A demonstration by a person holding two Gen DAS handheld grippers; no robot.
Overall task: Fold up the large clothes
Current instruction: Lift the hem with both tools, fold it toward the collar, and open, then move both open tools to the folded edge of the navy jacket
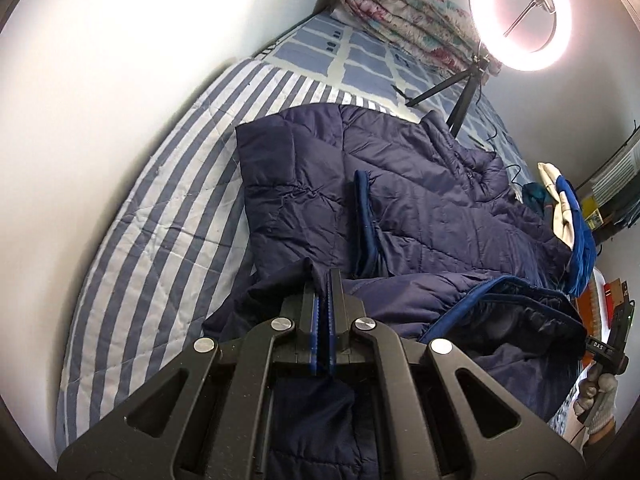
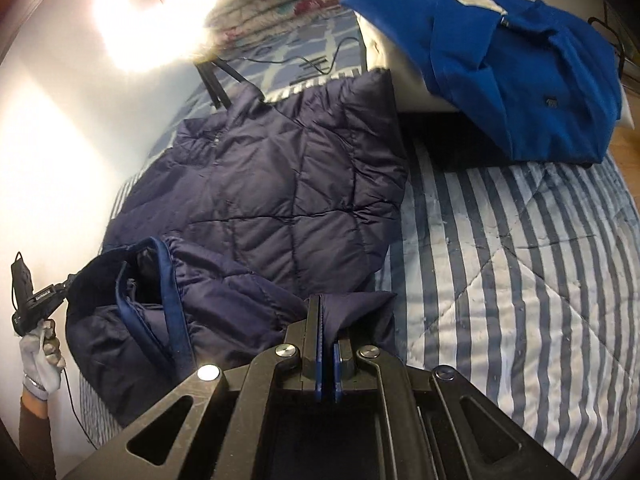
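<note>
Jacket (image 1: 400,184) hem bunched, lower part hidden behind grippers. Left gripper (image 1: 325,280) and right gripper (image 2: 325,320) both angled down, clamped on jacket fabric.

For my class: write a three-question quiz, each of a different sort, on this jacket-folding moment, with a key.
1. True or false: the left gripper is shut on the navy puffer jacket.
2. What lies folded on the white pillow? A) blue shirt B) red towel C) grey trousers
3. Fill in: the ring light stands on a black ____.

Key: 1 true, and the right gripper is shut on the jacket's hem too. 2 A, the blue shirt. 3 tripod, set on the bed.
</note>
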